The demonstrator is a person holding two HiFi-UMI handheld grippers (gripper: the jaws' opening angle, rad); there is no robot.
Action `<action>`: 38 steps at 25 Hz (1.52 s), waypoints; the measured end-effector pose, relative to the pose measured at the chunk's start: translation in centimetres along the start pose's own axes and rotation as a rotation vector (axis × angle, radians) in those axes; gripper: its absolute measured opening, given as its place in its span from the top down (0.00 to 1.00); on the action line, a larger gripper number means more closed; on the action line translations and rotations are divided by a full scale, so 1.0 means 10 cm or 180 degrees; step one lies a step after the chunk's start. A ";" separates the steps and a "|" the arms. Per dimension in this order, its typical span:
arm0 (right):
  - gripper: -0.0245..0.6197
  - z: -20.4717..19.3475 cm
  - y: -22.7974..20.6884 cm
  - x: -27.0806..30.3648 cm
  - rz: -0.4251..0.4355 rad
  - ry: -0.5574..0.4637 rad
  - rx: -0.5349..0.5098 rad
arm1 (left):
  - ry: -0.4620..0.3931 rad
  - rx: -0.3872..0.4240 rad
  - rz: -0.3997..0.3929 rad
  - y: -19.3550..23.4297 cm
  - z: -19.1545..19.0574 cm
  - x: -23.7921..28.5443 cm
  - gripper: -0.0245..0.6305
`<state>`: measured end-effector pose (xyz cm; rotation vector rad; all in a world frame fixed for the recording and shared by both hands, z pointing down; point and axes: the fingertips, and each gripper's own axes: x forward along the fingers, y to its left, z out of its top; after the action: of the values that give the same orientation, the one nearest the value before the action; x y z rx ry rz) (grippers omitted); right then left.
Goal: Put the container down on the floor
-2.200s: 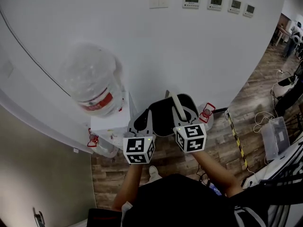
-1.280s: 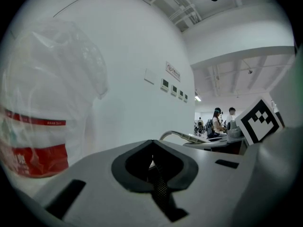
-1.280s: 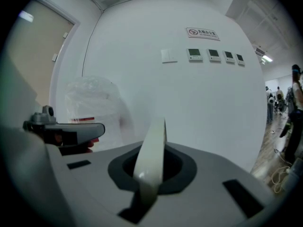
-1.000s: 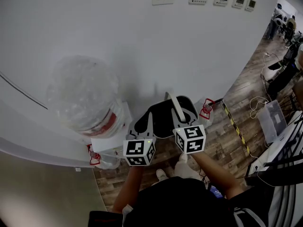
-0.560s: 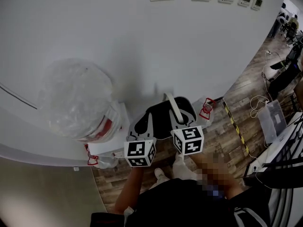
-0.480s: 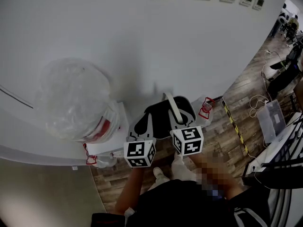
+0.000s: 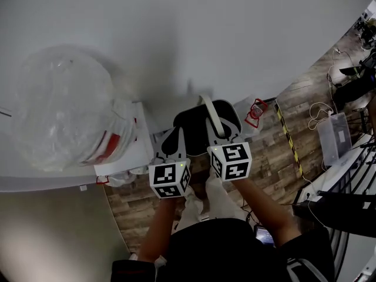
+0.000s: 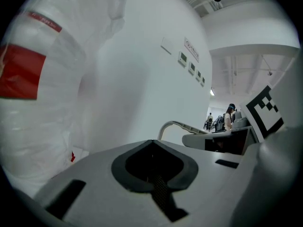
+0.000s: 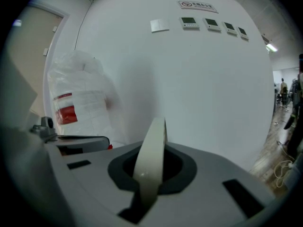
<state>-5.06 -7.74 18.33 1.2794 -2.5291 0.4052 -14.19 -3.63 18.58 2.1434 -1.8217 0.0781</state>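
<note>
A cream-white curved handle (image 7: 210, 115) (image 9: 150, 160) stands up between the jaws of my right gripper (image 7: 218, 128) (image 9: 147, 178), which is shut on it. The container's body is hidden under the gripper. Something white with a red tag (image 7: 254, 111) peeks out just right of it; I cannot tell if that is the container. My left gripper (image 7: 174, 141) (image 8: 154, 174) is alongside on the left, jaws together with nothing visible between them. From the left gripper view the handle (image 8: 173, 125) arches up to the right. Both are held above the floor, close to the white wall.
A big plastic-wrapped water bottle (image 7: 59, 110) (image 9: 75, 103) with a red label sits on a white dispenser (image 7: 132, 151) just left of the grippers. Wood floor (image 7: 276, 157) lies to the right, with a yellow-black strip (image 7: 288, 137), cables and a clear box (image 7: 332, 137).
The head view has swung down and towards the wall: the bottle looms larger at left and the wall panels have slid out of frame. Both grippers stay side by side, the handle still gripped.
</note>
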 end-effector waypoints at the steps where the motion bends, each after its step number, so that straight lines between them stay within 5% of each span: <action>1: 0.91 -0.04 -0.02 0.02 -0.0004 0.0014 0.0006 | 0.0020 -0.0007 0.0015 0.02 -0.05 0.01 0.93; 38: 0.91 -1.79 -0.35 0.85 -0.0023 0.0810 0.0239 | 0.0832 -0.0352 0.0197 0.47 -1.93 0.49 0.93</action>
<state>-4.91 -9.35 38.37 1.1795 -2.3154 0.6246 -14.62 -3.48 39.01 1.9025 -1.6994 0.2534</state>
